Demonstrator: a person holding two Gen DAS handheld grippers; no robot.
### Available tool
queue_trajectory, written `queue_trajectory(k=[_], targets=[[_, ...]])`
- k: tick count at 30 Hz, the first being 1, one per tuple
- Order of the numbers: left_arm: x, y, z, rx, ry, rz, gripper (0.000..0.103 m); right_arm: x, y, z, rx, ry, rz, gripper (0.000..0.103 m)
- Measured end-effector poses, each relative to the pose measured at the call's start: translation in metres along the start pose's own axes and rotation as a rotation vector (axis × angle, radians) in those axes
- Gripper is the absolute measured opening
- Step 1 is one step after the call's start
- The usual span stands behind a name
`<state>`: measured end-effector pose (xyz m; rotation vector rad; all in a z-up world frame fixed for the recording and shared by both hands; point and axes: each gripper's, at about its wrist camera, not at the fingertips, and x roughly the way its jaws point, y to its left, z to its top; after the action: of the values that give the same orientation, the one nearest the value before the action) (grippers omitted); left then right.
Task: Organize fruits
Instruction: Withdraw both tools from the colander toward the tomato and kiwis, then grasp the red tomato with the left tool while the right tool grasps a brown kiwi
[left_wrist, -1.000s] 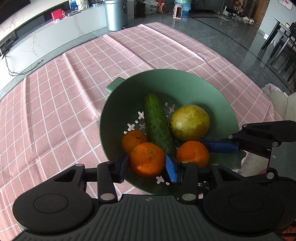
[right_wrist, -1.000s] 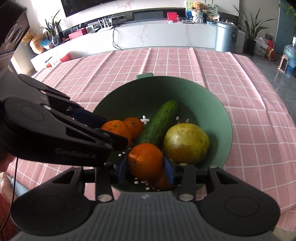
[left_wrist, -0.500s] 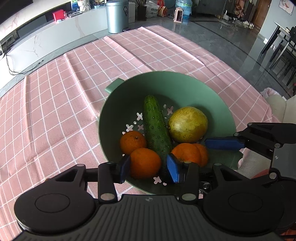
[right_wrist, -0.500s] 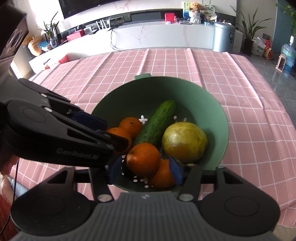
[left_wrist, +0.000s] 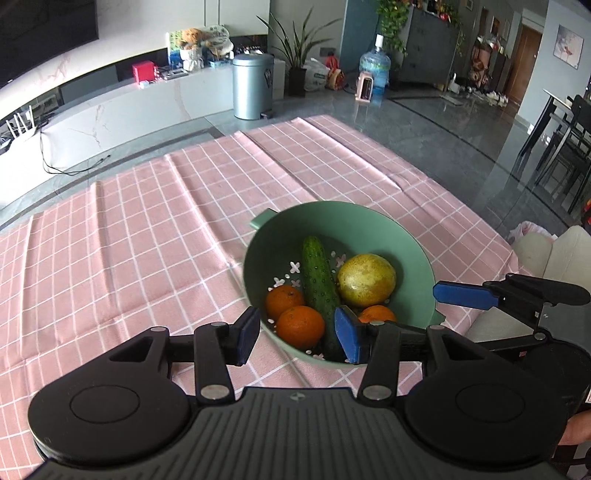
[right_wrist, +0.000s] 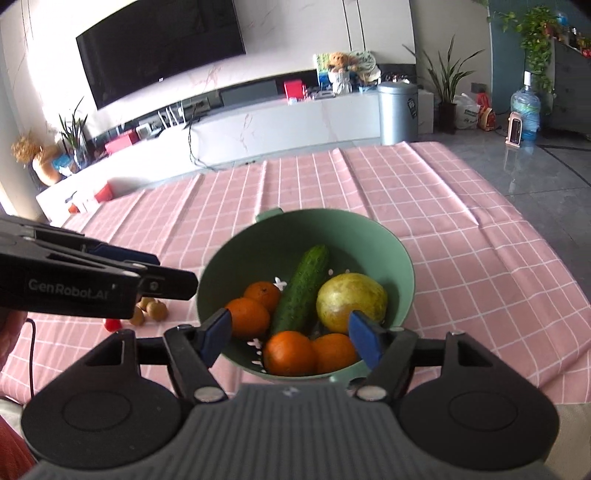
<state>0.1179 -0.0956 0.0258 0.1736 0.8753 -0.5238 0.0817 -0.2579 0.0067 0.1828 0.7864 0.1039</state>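
The task is judged to be close to done — most of the fruit is seen gathered in the green colander (right_wrist: 399, 258), which rests on the pink checked tablecloth (left_wrist: 147, 229). Inside it four oranges (right_wrist: 290, 352) are counted, two on each side of the cucumber (right_wrist: 303, 290), which lies slantwise across the middle, and a yellow-green pear-like fruit (right_wrist: 351, 301) sits against the far-right wall. A few small brownish fruits (right_wrist: 153, 308) and something red beside them are left on the cloth just outside the colander, partly hidden, so a little gathering may remain. The left gripper (left_wrist: 297, 338) and the right gripper (right_wrist: 290, 339) are both held above the near rim with jaws opening — nothing is clamped between either pair, the oranges lying below in the bowl
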Motion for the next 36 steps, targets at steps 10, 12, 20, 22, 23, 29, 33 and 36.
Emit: queue_trajectory(k=[10,12,20,22,23,29,33,36], targets=[[-0.035,0.033,-0.024,-0.066,-0.035,0.041,0.056,-0.023,0.042,-0.010,0.005,-0.121,0.025,0.073],[-0.040,0.042,-0.031,-0.083,-0.037,0.052,0.056,-0.023,0.052,-0.013,0.000,-0.126,0.037,0.073],[-0.047,0.077,-0.049,-0.167,-0.054,0.078,0.056,-0.011,0.082,-0.015,-0.029,-0.100,0.079,0.073],[-0.047,0.086,-0.052,-0.185,-0.054,0.080,0.056,-0.007,0.089,-0.015,-0.038,-0.095,0.090,0.073],[-0.047,0.090,-0.053,-0.192,-0.051,0.080,0.056,-0.004,0.092,-0.016,-0.044,-0.093,0.094,0.073],[-0.037,0.111,-0.066,-0.237,-0.037,0.073,0.056,0.012,0.109,-0.020,-0.086,-0.076,0.098,0.072],[-0.025,0.121,-0.076,-0.258,-0.015,0.072,0.056,0.024,0.121,-0.026,-0.122,-0.065,0.101,0.070],[-0.017,0.128,-0.084,-0.281,-0.006,0.063,0.056,0.035,0.128,-0.030,-0.162,-0.058,0.092,0.061]])
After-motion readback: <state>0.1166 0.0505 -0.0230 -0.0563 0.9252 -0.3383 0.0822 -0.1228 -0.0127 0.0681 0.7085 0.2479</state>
